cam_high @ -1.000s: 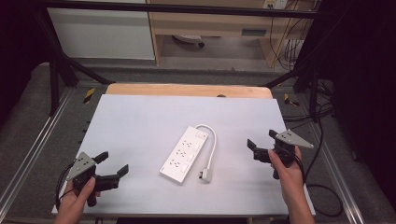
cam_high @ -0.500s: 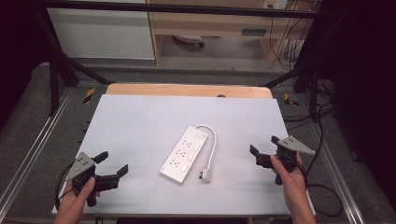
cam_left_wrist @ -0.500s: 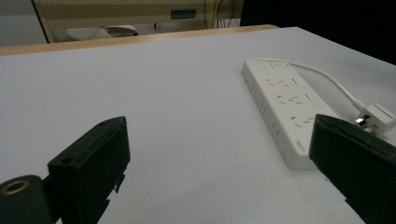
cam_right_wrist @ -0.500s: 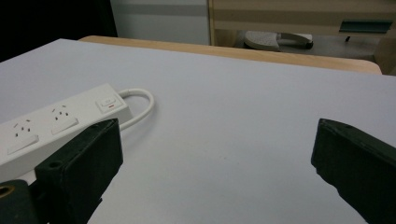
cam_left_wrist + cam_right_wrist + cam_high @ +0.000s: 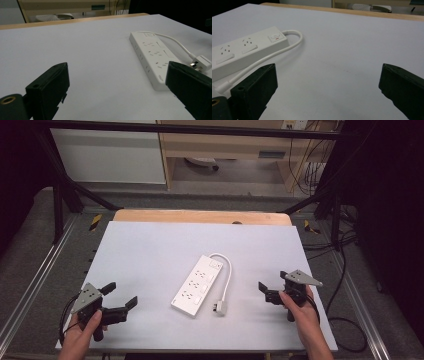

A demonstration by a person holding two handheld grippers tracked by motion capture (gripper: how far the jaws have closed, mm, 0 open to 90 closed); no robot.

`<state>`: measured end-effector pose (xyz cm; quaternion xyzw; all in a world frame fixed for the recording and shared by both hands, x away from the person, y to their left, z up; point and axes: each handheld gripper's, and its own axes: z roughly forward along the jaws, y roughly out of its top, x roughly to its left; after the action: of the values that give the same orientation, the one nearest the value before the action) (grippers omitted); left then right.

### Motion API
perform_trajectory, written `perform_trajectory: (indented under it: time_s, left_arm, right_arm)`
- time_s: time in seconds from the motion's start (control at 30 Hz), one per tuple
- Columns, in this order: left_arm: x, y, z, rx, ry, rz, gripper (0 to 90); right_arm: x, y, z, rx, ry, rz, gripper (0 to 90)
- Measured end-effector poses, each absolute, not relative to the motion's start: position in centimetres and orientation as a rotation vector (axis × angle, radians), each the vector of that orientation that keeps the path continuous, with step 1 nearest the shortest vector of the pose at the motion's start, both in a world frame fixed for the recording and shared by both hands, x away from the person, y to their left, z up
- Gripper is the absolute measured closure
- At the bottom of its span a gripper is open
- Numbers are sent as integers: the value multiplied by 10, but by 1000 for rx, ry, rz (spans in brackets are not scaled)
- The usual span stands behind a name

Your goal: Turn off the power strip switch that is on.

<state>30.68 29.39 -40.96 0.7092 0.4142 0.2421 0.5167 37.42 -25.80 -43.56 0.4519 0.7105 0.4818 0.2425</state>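
Tongs first: my left gripper [image 5: 119, 297] is spread wide with nothing between the jaws, sitting near the front-left of the power strip [image 5: 198, 285], well apart from it. Right gripper [image 5: 272, 286] is also gaping and empty, off to the strip's right side. Over the last second the right one has slid back toward me and a bit lower, so it's now roughly level with the plug [image 5: 219, 307] instead of the strip's middle. Left one hasn't budged.

Power strip itself lies flat and diagonal in the middle of the white table [image 5: 150, 250], switch end pointing away from me, short white cord [image 5: 227, 275] looping round its right side and ending in the plug just beside the strip's near end. In the left gripper view the strip [image 5: 156, 58] and plug [image 5: 201, 62] are right there ahead of the jaws.

My read: nothing grabbed yet, and the right hand is probably lining up on the plug or cord.
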Motion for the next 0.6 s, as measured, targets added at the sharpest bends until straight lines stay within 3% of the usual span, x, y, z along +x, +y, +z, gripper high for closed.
perform_trajectory:
  time_s: [0.6]
  left_arm:
    - [307,293,-410,1708,992,581,52]
  right_arm:
    - [388,-230,-449,1200,1991,1253,23]
